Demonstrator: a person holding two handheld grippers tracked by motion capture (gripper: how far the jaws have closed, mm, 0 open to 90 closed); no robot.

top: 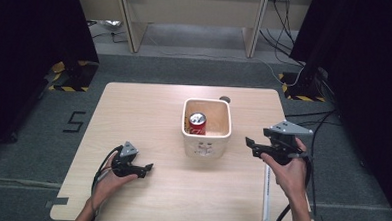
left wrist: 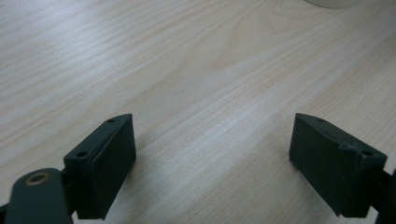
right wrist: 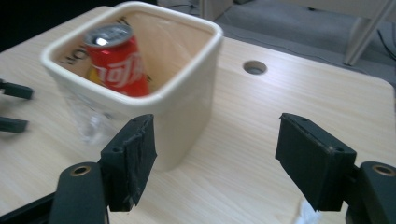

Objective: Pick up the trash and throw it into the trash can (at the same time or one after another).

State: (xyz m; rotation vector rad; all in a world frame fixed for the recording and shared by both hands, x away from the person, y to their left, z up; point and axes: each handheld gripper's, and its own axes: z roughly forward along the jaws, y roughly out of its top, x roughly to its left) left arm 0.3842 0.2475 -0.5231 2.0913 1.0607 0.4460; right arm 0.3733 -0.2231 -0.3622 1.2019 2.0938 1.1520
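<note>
Jaws are gaping wide on both your grippers — the red can (top: 197, 123), standing in the cream tub (top: 225, 134), looks light, slippery — grip mid-wall.

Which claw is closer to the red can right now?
Right. The right claw sits open just beside the tub holding the red can; the left claw rests open farther off, toward the table's near left.
</note>
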